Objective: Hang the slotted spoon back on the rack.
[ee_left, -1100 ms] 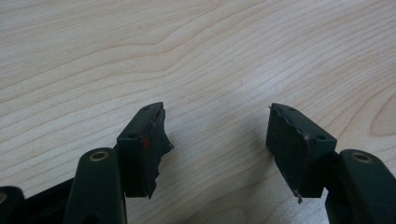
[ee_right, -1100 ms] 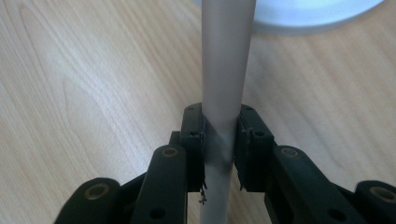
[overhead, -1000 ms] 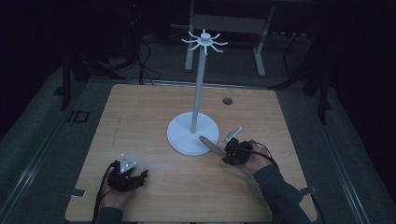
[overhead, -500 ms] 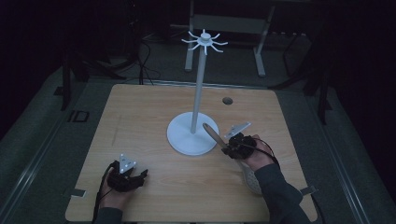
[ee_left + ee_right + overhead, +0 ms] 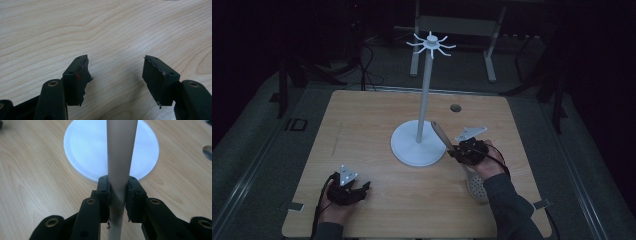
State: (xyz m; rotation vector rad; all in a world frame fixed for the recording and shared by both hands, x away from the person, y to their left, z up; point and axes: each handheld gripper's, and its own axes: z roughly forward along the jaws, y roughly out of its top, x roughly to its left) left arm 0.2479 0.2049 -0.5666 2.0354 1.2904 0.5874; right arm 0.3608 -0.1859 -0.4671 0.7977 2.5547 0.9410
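Light wooden table (image 5: 362,130) with pale grain, rounded corners, standing on grey floor (image 5: 257,150). White stand (image 5: 424,100) with round flat base resting on tabletop slightly right of centre, thin upright pole, ring of short hooks at top. Small dark round hole (image 5: 455,107) in tabletop behind base, toward far edge. Pale slotted spoon head (image 5: 477,186) near front right edge; whether it touches wood, cannot tell.

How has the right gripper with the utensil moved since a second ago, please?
Yes: the right gripper, shut on the utensil's handle, has risen, tipping it more upright beside the stand's white base.
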